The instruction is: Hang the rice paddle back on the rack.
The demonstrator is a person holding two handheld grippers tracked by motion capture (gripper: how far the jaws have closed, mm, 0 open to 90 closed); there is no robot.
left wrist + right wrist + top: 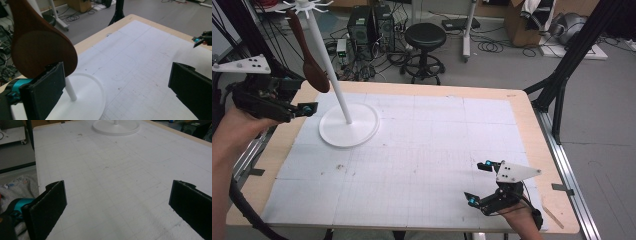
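A brown wooden spoon (314, 72) hangs from a peg at the top of a white stand (329, 65), whose round base (357, 130) sits on the table's far left. My left gripper (304, 107) hovers just left of the spoon's bowl, over the table's left edge. In the left gripper view the bowl (40, 42) sits right behind the left jaw, and the gripper (117, 85) is open with nothing between its pads. My right gripper (478, 183) rests low at the front right, open and empty, aimed across the mat (117, 205) toward the stand's base (116, 127).
A white gridded mat (427, 150) covers the wooden table. Behind the table stand a black stool (425, 37) and computer towers (371, 25) among cables. A black frame leg (562, 75) rises at the table's right rear corner.
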